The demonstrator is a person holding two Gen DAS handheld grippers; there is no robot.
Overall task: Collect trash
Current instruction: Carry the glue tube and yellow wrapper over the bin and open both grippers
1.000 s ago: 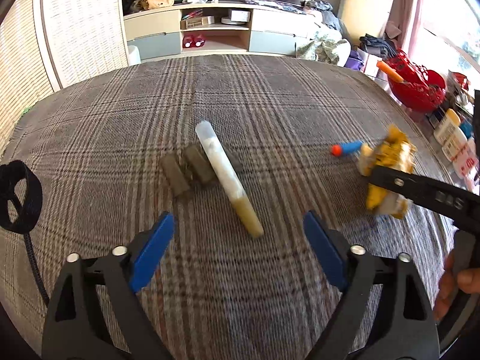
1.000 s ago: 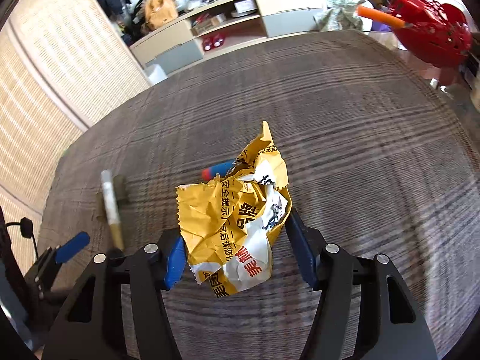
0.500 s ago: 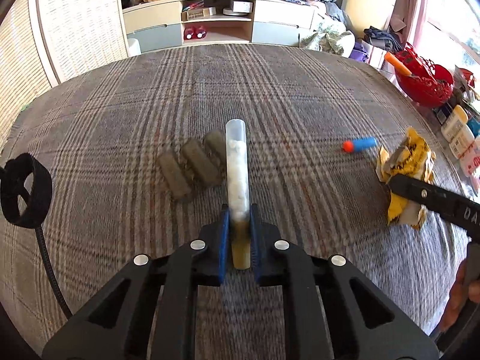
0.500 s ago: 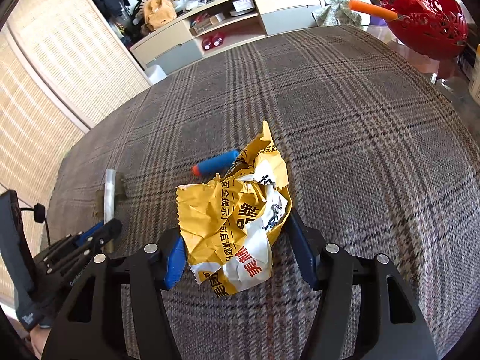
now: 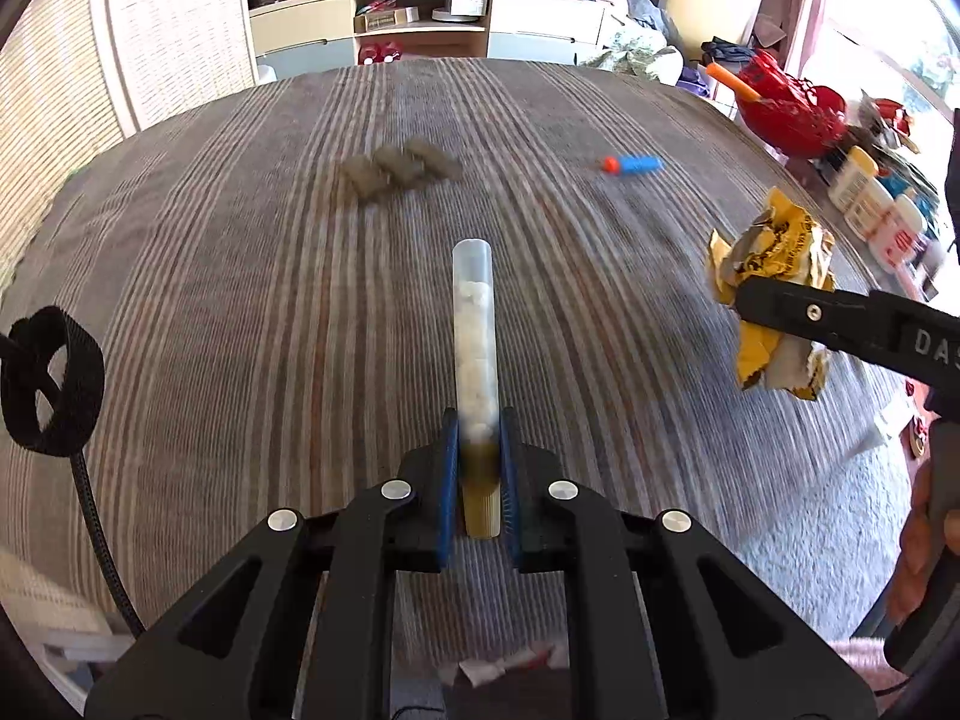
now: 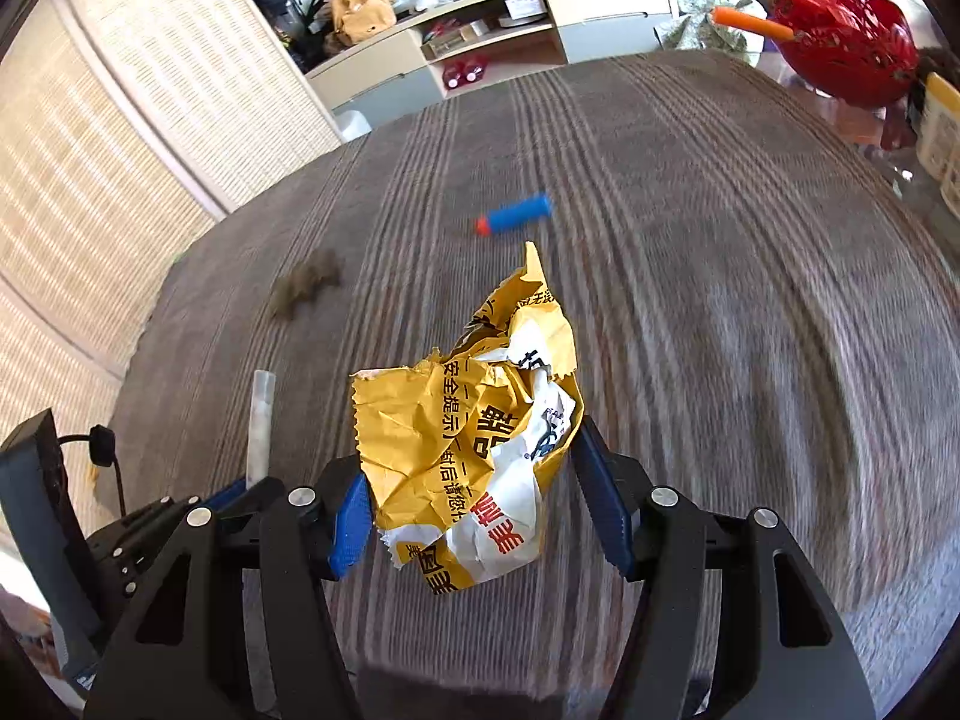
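Two hand-held grippers each carry a piece of trash above a brown checked cloth [image 5: 240,312]. The left hand-held gripper [image 5: 478,474] is closed tight on the lower end of a clear plastic tube [image 5: 475,354]. The tube has white lumps inside and a brownish bottom, and it sticks out forward from the blue pads. The right hand-held gripper [image 6: 474,516] is about half open and squeezes a crumpled yellow and white wrapper [image 6: 474,438] between its pads. The wrapper [image 5: 774,300] also shows at the right of the left wrist view. A blue foam dart [image 6: 516,215] with an orange tip lies on the cloth, farther away. Three small brown blocks [image 5: 399,171] lie side by side, well apart from the dart. A red basket [image 6: 840,54] sits beyond the cloth's far right edge.
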